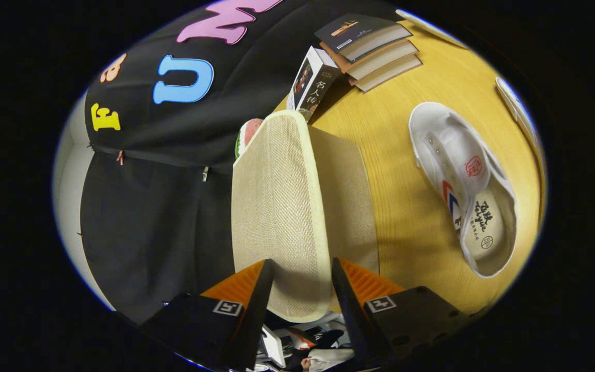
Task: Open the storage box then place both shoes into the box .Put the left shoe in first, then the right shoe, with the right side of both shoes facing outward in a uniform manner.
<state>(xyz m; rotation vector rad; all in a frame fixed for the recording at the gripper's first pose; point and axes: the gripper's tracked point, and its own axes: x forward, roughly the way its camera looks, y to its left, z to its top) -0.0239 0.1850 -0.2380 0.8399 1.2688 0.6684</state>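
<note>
Wooden worktop [421, 206], white shoe [465, 191] lying apart; gripper [301, 289] narrow around woven lid [277, 206] edge, contact unclear. Lid light, stiff.

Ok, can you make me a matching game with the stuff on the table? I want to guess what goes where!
Things:
1. white shoe
2. woven box lid
3. stack of books
4. single book

Places:
A. gripped between the tongs
B. piled three high, far beyond the lid
C. lying by itself on the wooden table, opening showing
D. propped up beside the stack, just past the lid's far end

Pairs: 1-C, 2-A, 3-B, 4-D
</note>
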